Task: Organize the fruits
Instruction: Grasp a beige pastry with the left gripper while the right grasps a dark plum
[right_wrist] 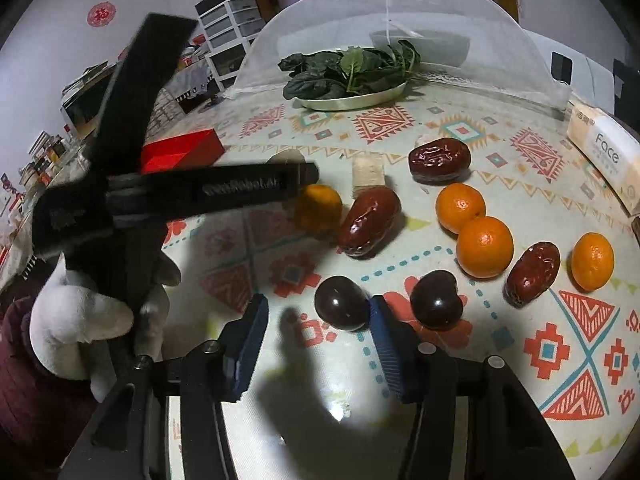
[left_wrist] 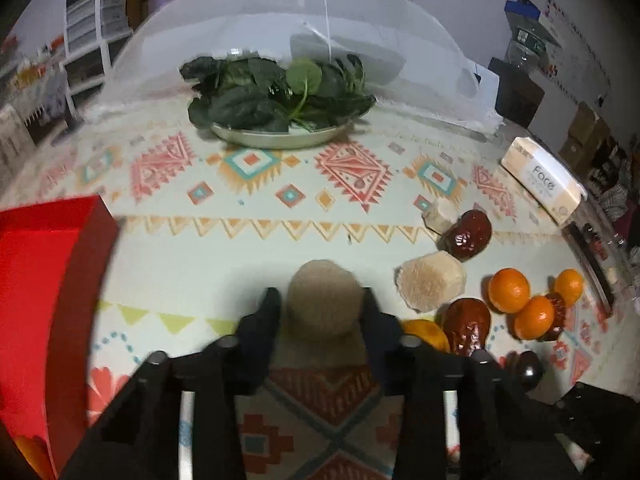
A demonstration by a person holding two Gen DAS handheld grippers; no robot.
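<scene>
- The table (left_wrist: 280, 208) is covered by a patterned cloth in pale green, orange and red; everything named below is borne by it.
- A white mesh food cover (left_wrist: 360, 32) is stood at the far edge; a metal plate (left_wrist: 280, 138) heaped with dark green leaves (left_wrist: 272, 92) is set just in front of it.
- A red box (left_wrist: 36, 280) is seen at the left of the left wrist view; a pack of tissues (left_wrist: 540, 176) marked "Face" is laid at the far right.
- The left gripper (left_wrist: 320, 300) is closed against a round beige piece (left_wrist: 324, 300); both fingertips are pressed on its sides; in the right wrist view the tool is seen held by a white-gloved hand (right_wrist: 80, 316).
- The right gripper (right_wrist: 316, 320) is held partly open and low over the cloth; a dark cherry-like fruit (right_wrist: 340, 306) is lodged between the blue pads, touching the right one; clear space is left beside the left pad, so nothing is gripped.
- A second dark fruit (right_wrist: 436, 298) is found just right of that pad.
- Three red dates (right_wrist: 370, 222) (right_wrist: 440, 158) (right_wrist: 532, 272) and four small oranges (right_wrist: 460, 206) (right_wrist: 484, 246) (right_wrist: 592, 256) (right_wrist: 320, 208) are scattered beyond; two of the oranges are touching.
- A pale cut chunk (right_wrist: 368, 174) is set near the middle date.
</scene>
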